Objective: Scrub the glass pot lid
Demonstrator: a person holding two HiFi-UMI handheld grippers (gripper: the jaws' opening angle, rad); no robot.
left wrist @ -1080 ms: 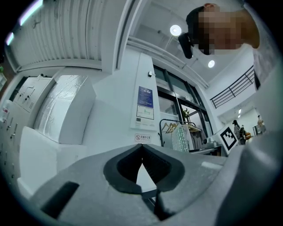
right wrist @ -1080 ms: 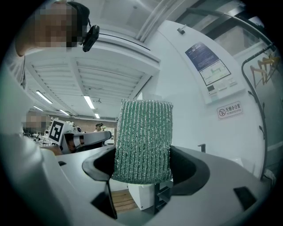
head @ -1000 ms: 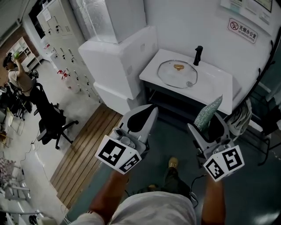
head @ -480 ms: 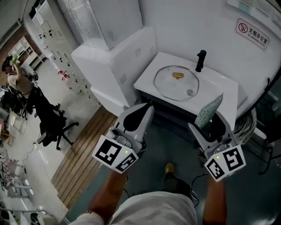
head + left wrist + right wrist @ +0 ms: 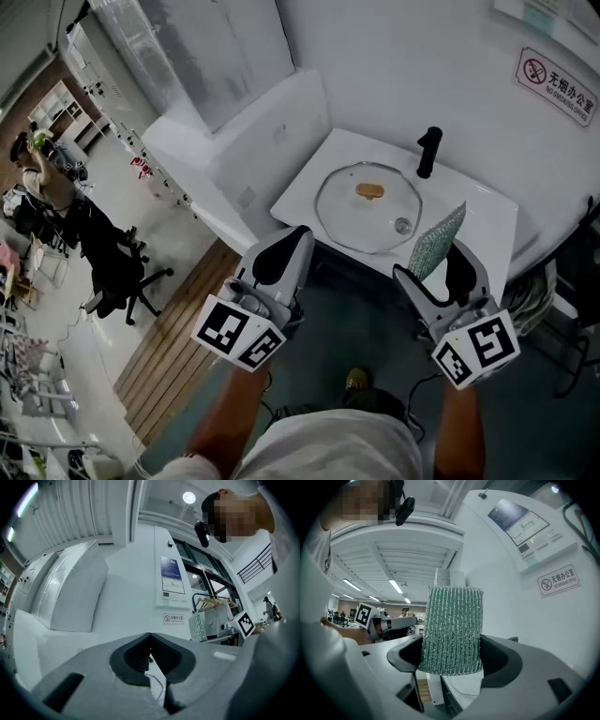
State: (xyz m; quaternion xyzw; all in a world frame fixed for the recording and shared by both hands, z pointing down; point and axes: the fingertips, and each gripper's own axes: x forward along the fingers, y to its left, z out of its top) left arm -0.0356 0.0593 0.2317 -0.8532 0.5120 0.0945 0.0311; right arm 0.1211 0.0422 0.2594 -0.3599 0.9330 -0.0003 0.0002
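On the white bench [image 5: 487, 225], head view: glass pot lid [image 5: 367, 208] is lying flat beside a black tap [image 5: 427, 152], well apart from both grippers. Left gripper view: left gripper [image 5: 150, 641] is keeping its jaws together, empty. Right gripper view: right gripper [image 5: 451, 657] is clamping a green scouring pad [image 5: 452, 620]. Step: approach, scrubbing not yet begun; the next move is calling for pad on glass.

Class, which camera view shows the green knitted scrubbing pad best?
The right gripper view: the green knitted scrubbing pad fills its centre, weave clear, clamped by the right gripper. The head view shows it small and slanted; the left gripper view, tiny at right.
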